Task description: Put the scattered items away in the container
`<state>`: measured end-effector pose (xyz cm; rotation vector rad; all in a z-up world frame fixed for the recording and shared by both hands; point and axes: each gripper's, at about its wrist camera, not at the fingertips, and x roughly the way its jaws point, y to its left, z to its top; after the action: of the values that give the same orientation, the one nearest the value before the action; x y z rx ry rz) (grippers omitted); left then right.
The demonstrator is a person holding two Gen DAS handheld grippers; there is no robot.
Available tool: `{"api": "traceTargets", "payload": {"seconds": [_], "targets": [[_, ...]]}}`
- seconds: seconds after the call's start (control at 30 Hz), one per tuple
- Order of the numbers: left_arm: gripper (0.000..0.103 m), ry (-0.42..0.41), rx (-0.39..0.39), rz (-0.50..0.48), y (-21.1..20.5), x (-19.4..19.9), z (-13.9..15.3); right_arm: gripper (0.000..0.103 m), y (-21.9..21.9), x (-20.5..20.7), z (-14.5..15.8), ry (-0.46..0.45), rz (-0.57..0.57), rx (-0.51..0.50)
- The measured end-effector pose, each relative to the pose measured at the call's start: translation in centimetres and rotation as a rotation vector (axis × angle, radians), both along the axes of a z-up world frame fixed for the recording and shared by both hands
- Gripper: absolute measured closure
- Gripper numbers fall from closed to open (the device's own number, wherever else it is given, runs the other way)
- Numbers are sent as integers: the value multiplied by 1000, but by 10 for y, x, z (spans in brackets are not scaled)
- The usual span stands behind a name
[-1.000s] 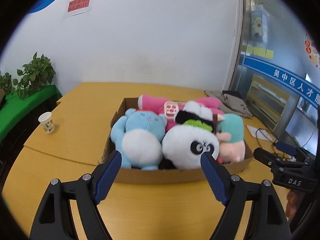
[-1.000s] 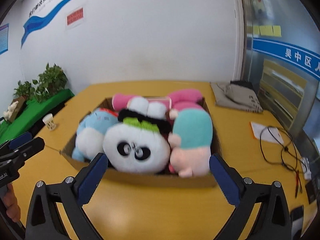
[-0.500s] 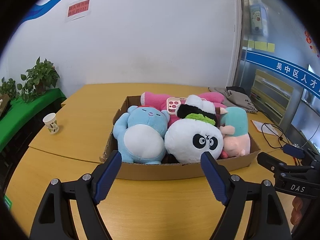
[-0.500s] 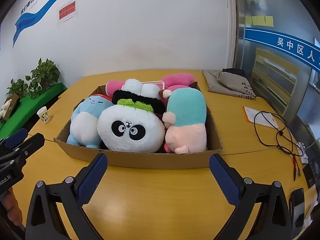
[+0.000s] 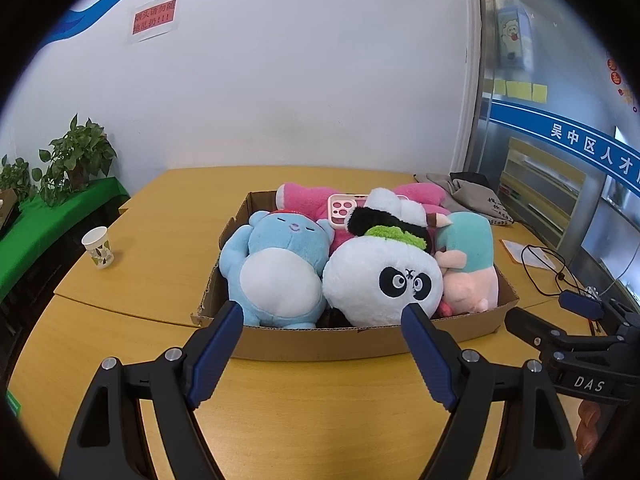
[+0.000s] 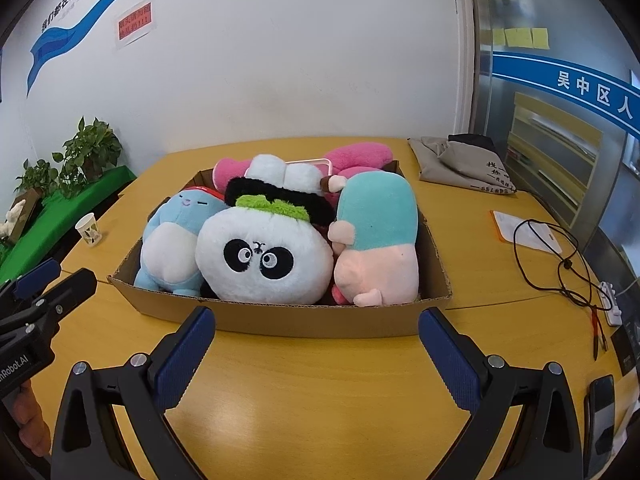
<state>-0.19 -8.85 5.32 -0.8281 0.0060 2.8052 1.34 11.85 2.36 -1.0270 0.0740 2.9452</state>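
A shallow cardboard box [image 5: 320, 342] [image 6: 320, 322] sits on the yellow table. It holds a blue plush [image 5: 276, 268] [image 6: 172, 240], a white panda plush [image 5: 380, 280] [image 6: 264, 260], a teal-and-pink plush [image 5: 468, 264] [image 6: 378, 240], a pink plush [image 5: 308, 200] [image 6: 356, 156] and a pink phone case [image 5: 340, 210]. My left gripper [image 5: 322, 314] is open and empty in front of the box's near wall. My right gripper [image 6: 316, 318] is open and empty, also in front of the box.
A paper cup [image 5: 98, 247] [image 6: 89, 230] stands on the table's left. A grey cloth bag [image 6: 464, 164] lies at the back right. A black cable [image 6: 560, 256], a paper sheet and a power strip [image 6: 612, 298] lie right. Plants [image 5: 76, 160] on a green stand at left.
Both grippers have drawn back and risen a little from the box, which now appears farther and more from above. Both stay open and empty.
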Motion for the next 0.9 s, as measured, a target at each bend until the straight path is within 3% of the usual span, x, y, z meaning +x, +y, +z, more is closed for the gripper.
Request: {"api": "traceTargets", "payload": {"seconds": [0.9], "targets": [[22,-37,-30,31,-1,-4,-13,0,-5,2,-8,-20,12,28]]}}
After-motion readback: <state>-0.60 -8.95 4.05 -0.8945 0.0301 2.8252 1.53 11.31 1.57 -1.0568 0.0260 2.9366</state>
